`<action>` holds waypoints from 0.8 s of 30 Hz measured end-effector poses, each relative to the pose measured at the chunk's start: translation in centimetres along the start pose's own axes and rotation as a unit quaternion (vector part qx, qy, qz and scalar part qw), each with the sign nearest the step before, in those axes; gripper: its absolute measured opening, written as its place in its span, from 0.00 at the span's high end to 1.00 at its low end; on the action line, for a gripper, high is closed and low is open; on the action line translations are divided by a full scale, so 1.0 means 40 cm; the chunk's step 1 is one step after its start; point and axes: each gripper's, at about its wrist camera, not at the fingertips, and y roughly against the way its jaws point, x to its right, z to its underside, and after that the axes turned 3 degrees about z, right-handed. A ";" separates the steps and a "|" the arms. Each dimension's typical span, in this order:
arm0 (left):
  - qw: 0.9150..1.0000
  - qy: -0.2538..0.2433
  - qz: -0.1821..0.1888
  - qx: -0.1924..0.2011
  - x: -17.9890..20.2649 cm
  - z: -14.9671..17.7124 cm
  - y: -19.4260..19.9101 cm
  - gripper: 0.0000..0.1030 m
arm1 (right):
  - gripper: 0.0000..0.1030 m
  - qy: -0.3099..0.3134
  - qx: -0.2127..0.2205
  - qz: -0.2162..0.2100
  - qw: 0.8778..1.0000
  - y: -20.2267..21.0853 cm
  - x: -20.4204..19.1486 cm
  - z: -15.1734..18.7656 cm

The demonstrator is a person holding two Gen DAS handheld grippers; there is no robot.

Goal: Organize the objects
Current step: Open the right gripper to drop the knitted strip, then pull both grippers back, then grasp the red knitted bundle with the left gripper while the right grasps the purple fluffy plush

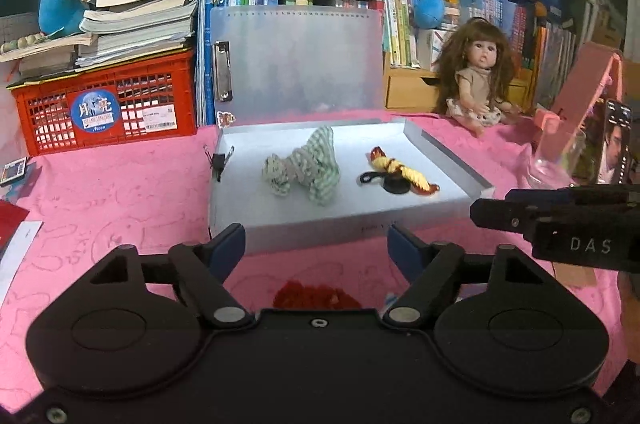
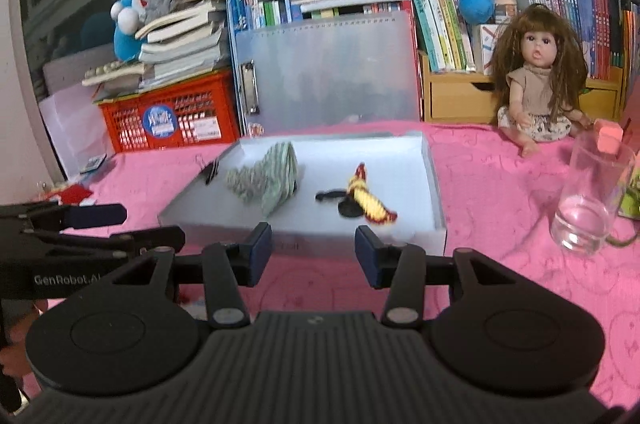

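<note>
Left wrist view first: beyond your left finger stands a red plastic lattice crate [image 1: 108,111] with a round blue sticker that reads "Moon" under larger characters, and a stack of books on top. Your left gripper [image 1: 316,244] has its jaws apart with nothing between the blue pads; a patch of something red and fuzzy [image 1: 316,294] lies on the pink cloth [image 1: 120,207] under the gap, too blurred to name. Straight ahead of the fingertips sits the shallow grey tray [image 1: 452,159], its frosted translucent lid propped upright behind it with a metal clip on the left edge. Inside the tray, ahead of the gap, lies a green-and-white knotted rope toy [image 1: 308,167], thick and twisted; to its right, ahead of your right finger, lies a yellow-and-red braided rope [image 1: 396,167] resting on a black disc with a short black loop. A small black binder clip [image 1: 219,161] grips the tray's left wall. Further right, the other tool crosses in with "DAS" readable on its body. In the right wrist view, the left tool at the far left reads "GenRobot.AI". Your right gripper [image 2: 314,252] is held partly open and empty, the tray's near wall just beyond its pads. Right of your right finger, a long-haired doll [image 2: 536,83] sits on the cloth, and nearer stands a clear drinking glass [image 2: 588,199].
</note>
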 end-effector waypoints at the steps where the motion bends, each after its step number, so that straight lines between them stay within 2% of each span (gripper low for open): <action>1: 1.000 -0.001 0.002 0.000 0.002 0.008 0.006 0.32 | 0.40 0.001 -0.002 0.001 1.000 0.002 -0.001 0.008; 12: 1.000 0.005 -0.005 -0.006 0.011 0.073 0.033 0.45 | 0.37 0.030 -0.013 0.016 0.999 0.031 -0.024 0.089; 18: 1.000 0.000 -0.020 -0.004 0.014 0.100 0.043 0.45 | 0.28 0.049 -0.009 0.032 0.998 0.046 -0.034 0.121; 24: 1.000 -0.001 -0.023 -0.014 0.011 0.120 0.041 0.45 | 0.27 0.061 -0.013 0.036 0.997 0.052 -0.043 0.143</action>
